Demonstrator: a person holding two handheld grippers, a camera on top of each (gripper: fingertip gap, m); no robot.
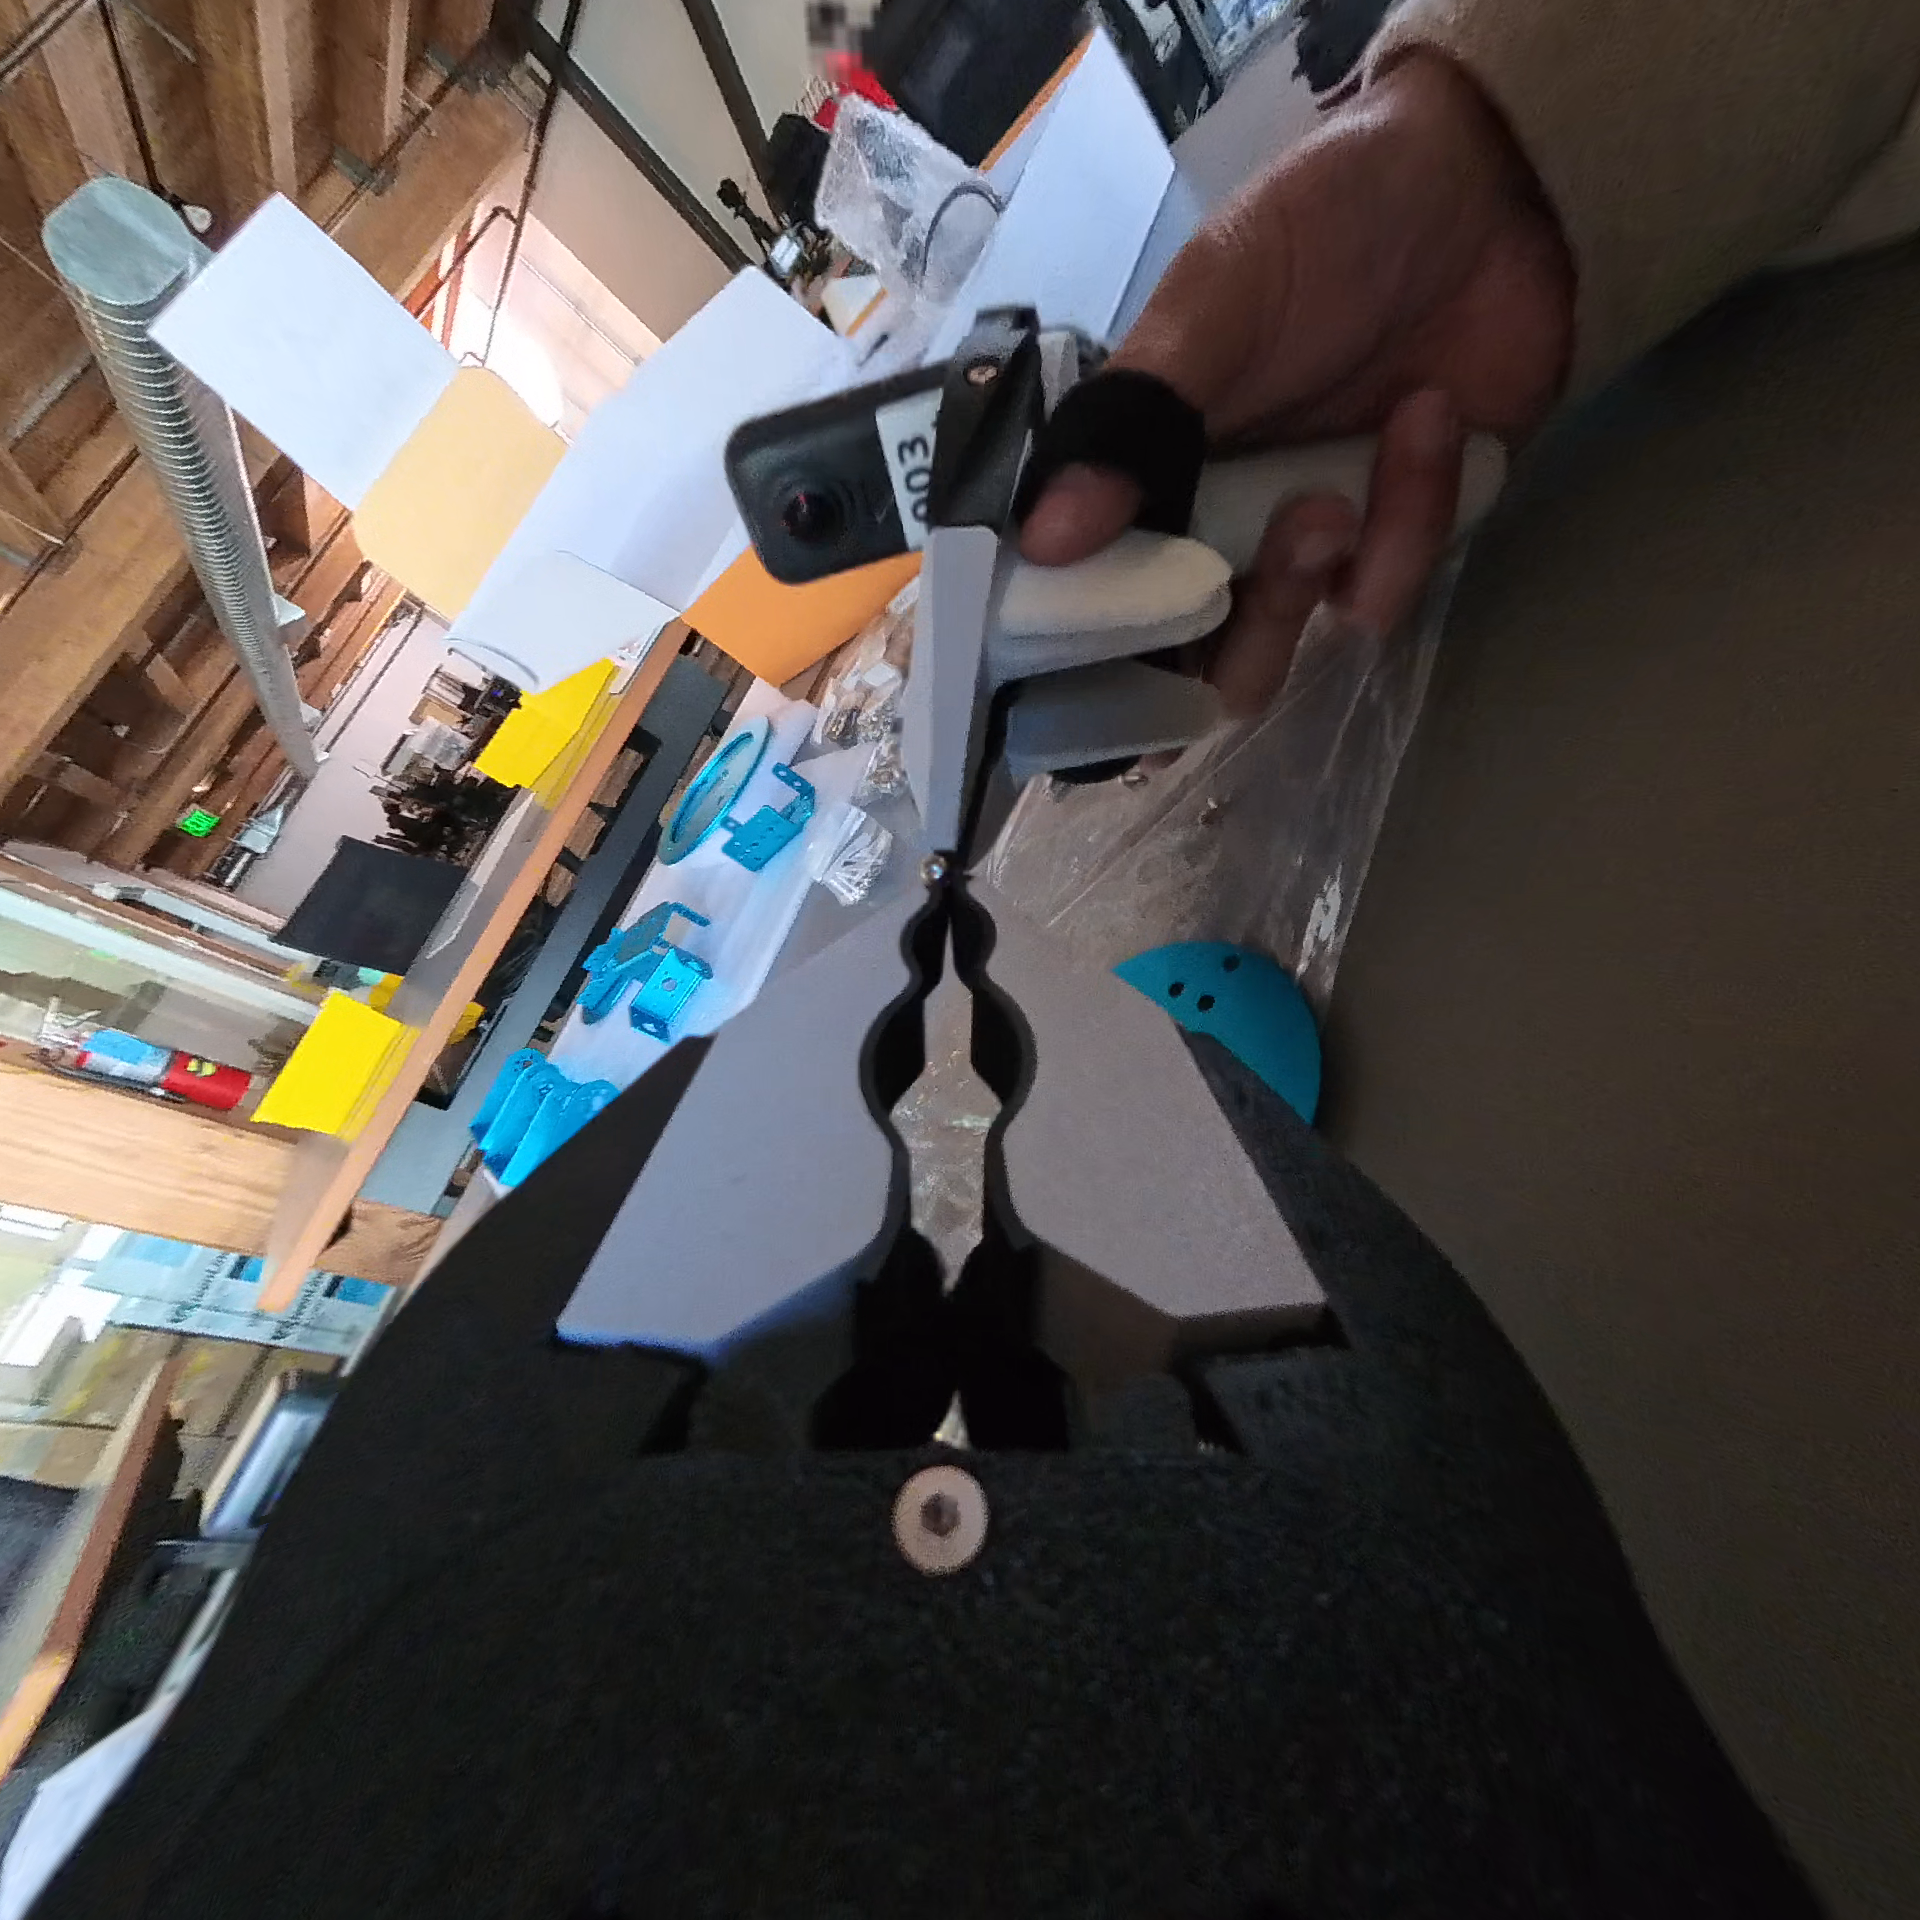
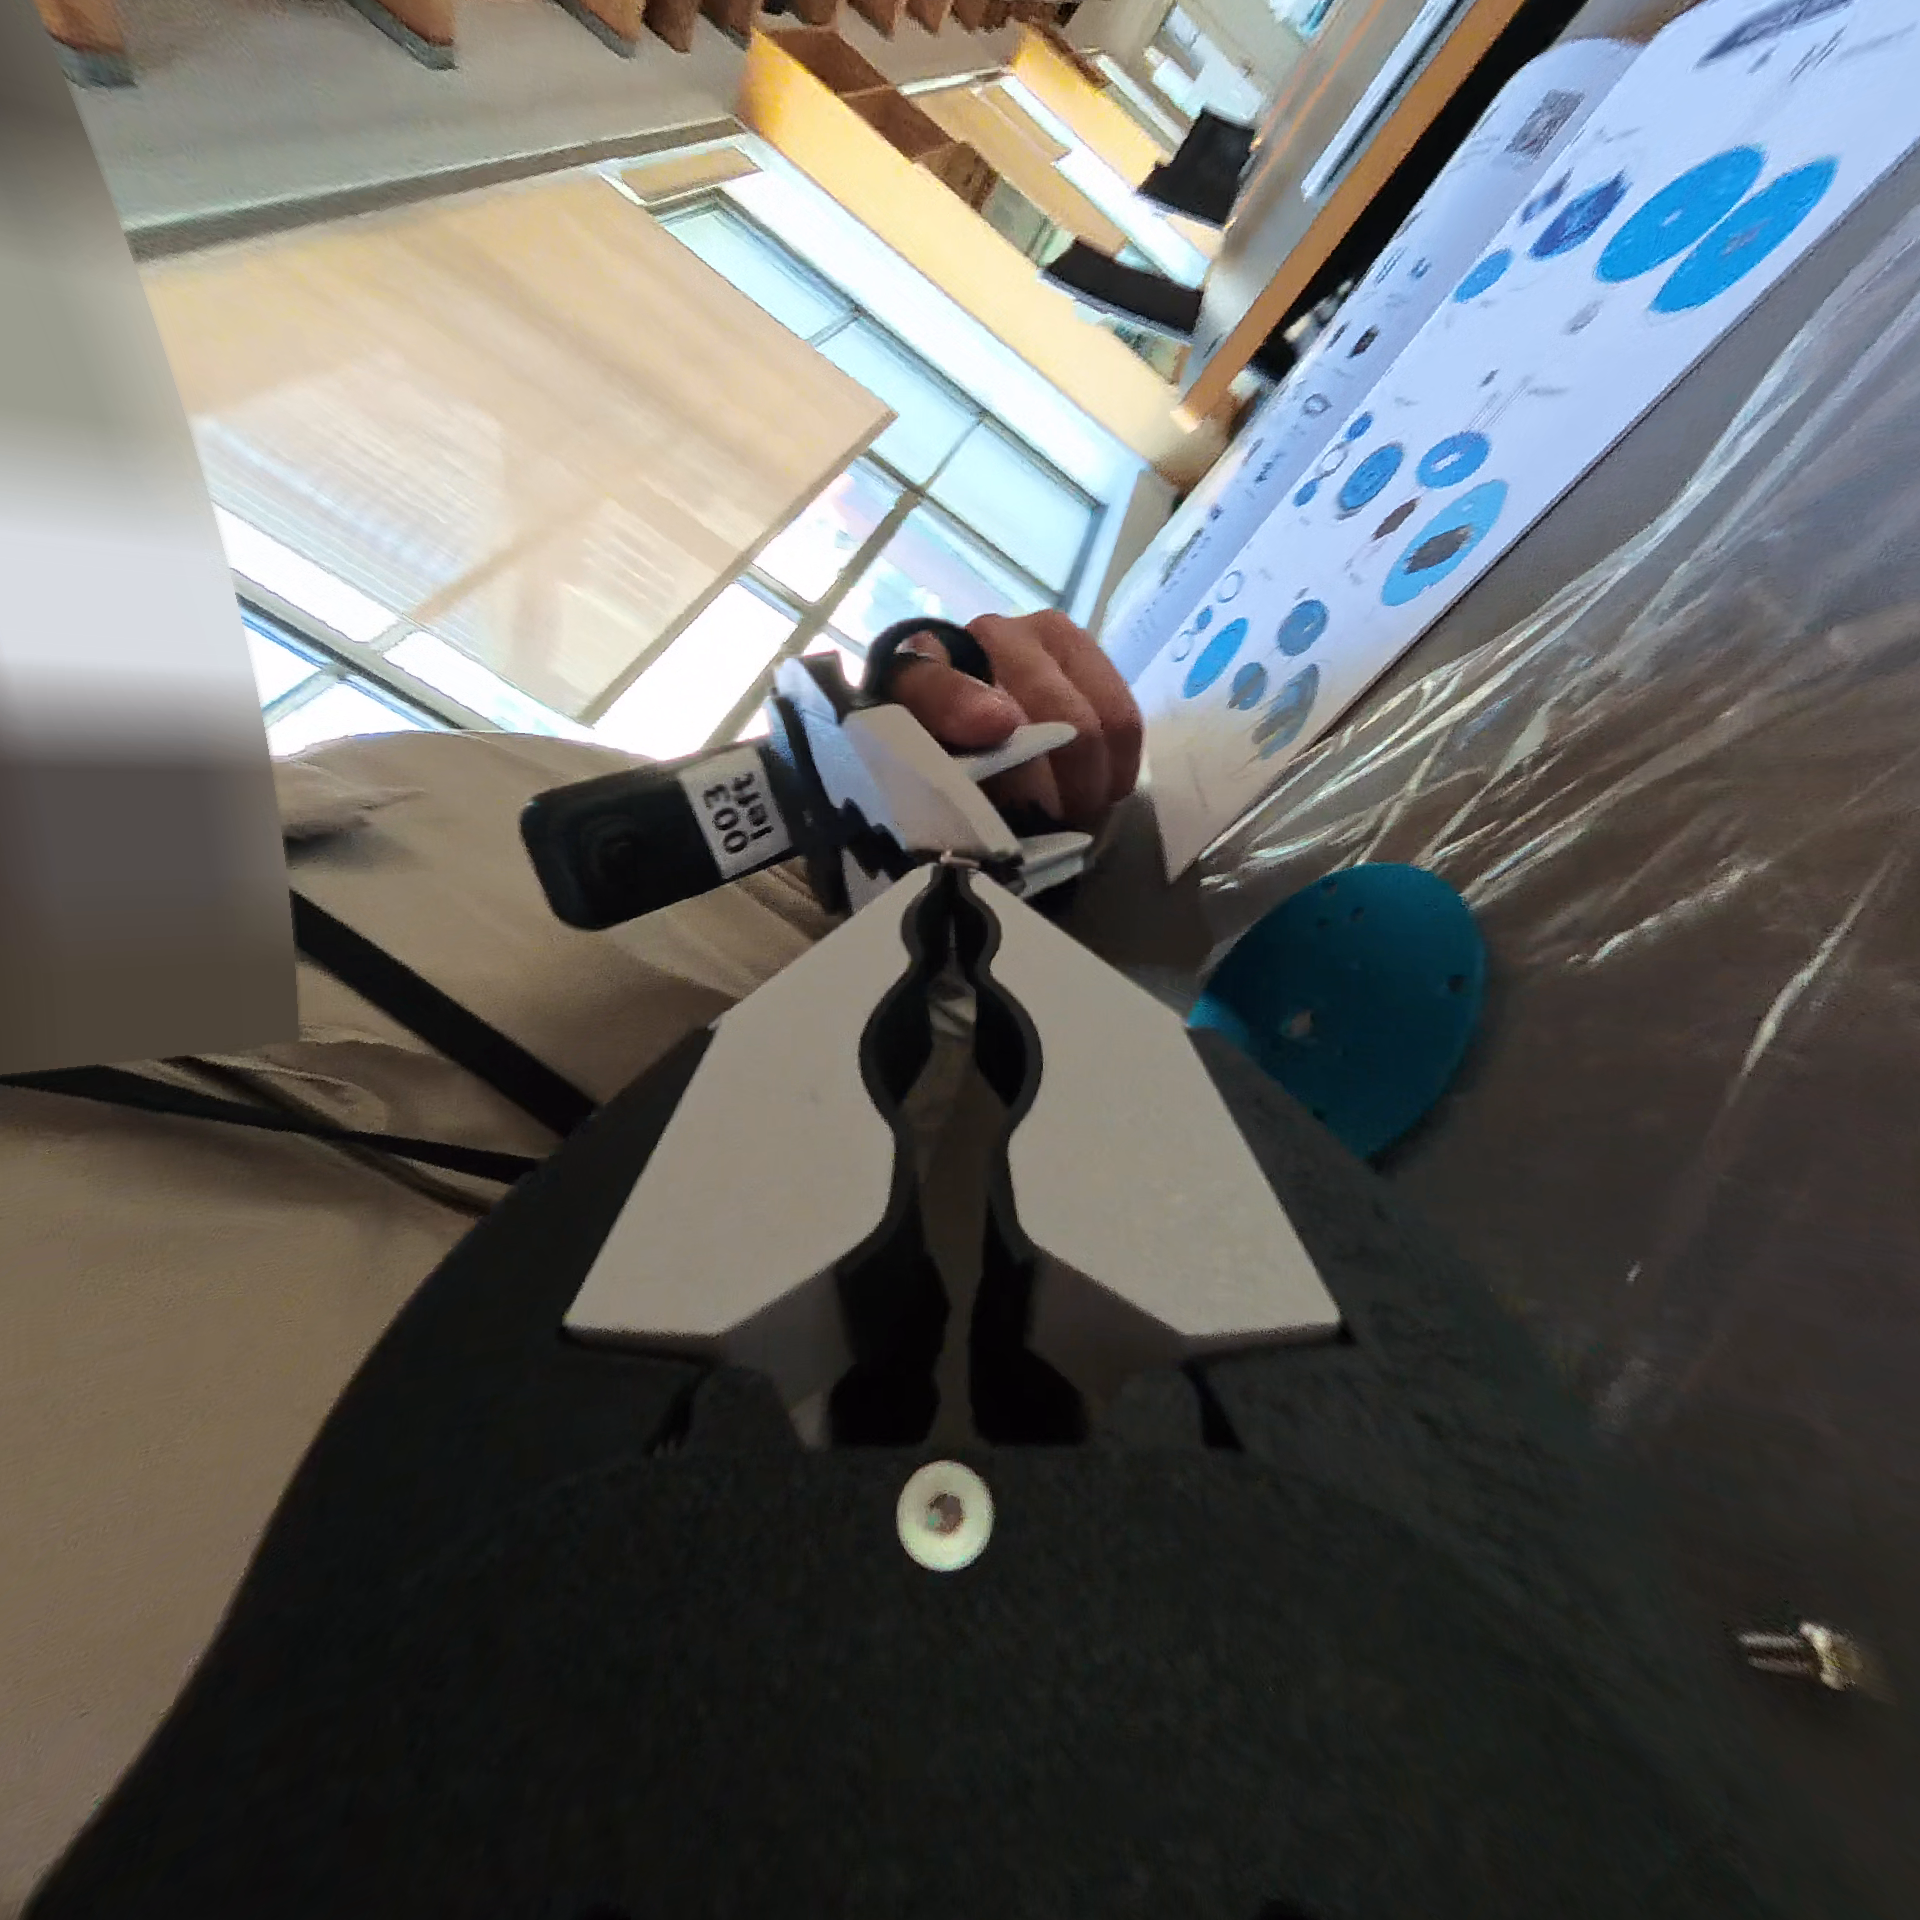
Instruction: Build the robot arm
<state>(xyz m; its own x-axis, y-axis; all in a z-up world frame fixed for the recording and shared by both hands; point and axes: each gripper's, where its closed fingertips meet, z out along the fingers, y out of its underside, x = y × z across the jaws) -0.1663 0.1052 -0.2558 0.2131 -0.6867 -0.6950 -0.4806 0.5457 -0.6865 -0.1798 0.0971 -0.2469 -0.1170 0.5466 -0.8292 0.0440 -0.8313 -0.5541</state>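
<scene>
The left gripper [image 1: 948, 883] has its jaws closed, tip against tip, and a small screw [image 1: 938, 868] sits just at the tips. The right gripper [image 2: 948, 873] is closed too, and its tips meet the other gripper's tips around the same small metal piece; which gripper really holds it, I cannot tell. Just beside them a blue round plate with holes [image 2: 1351, 997] lies half under a sheet of clear plastic [image 2: 1558, 831], which covers the grey table [image 2: 1714, 1351]. A loose bolt [image 2: 1795, 1656] rests on the table near the lower right edge. In the left wrist view a hand [image 1: 1351, 343] grips the right gripper's handle, one finger through a black loop. Farther off, blue metal brackets [image 1: 644, 977] and small bags of screws [image 1: 857, 852] lie on white paper. A printed sheet with blue discs [image 2: 1455, 499] is beyond the plastic, blurred.
</scene>
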